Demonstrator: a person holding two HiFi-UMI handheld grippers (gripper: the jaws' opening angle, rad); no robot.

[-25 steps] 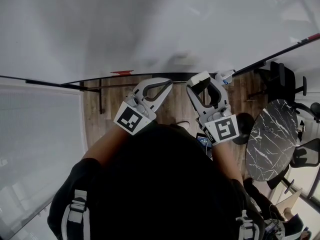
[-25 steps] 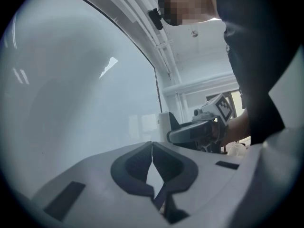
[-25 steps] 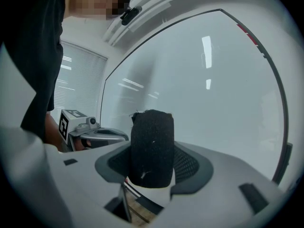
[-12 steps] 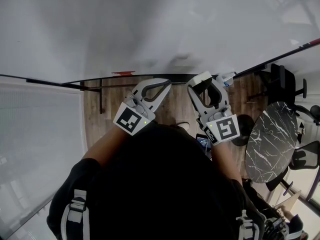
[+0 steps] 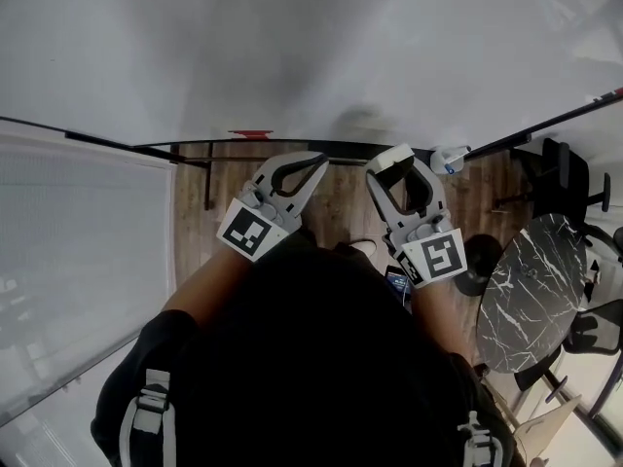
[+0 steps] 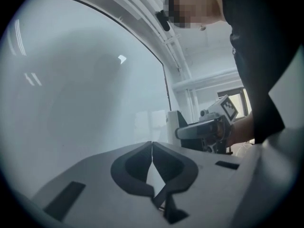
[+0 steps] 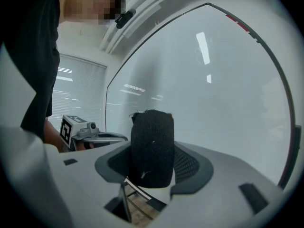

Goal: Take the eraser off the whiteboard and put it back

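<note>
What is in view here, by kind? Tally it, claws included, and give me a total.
claws: 2, the left claw and the right claw
eraser: 1
whiteboard: 1
marble table: 1
Total: 5

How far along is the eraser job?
Done: the eraser looks off the whiteboard, clamped in the right gripper. In hand: it's held in front of the whiteboard. Remaining: putting it back. The left gripper is shut and empty.
</note>
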